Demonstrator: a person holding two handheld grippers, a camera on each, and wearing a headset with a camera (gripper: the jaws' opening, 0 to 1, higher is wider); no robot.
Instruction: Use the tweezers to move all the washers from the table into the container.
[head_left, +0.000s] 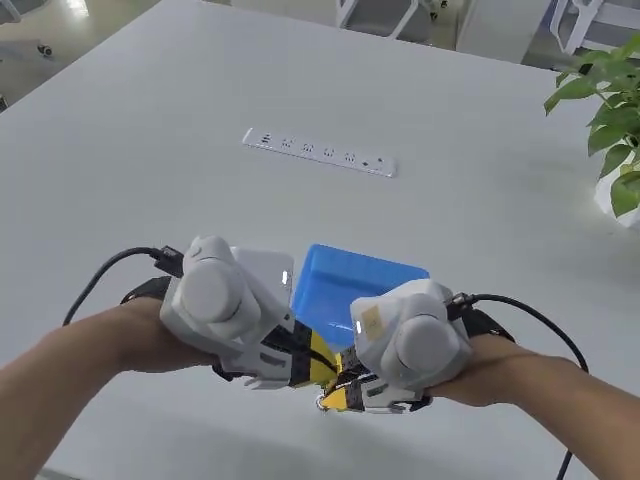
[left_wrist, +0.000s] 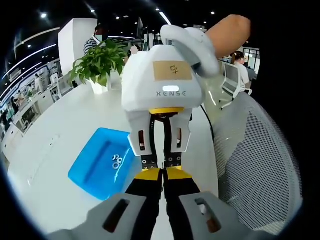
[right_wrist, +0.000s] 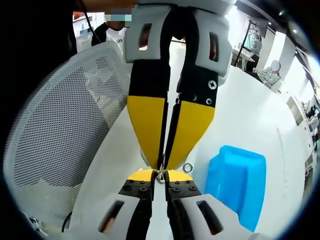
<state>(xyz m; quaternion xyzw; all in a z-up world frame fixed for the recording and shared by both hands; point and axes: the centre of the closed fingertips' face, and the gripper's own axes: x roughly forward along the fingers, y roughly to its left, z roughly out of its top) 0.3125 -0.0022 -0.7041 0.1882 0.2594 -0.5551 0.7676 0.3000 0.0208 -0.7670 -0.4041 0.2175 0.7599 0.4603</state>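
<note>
Meeting tip to tip at the near edge of the bench (head_left: 150, 150), left tongs (left_wrist: 163, 172) and right tongs (right_wrist: 159, 184) are both clenched, anything between them too thin to name, so ease toward the loose washer (right_wrist: 188, 167) just beside, nip lightly, then carry it to the blue container (right_wrist: 235, 185) beyond.

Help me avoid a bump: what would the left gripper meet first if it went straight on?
The right gripper, facing it tip to tip; they look almost touching, though exact depth is unclear.
</note>
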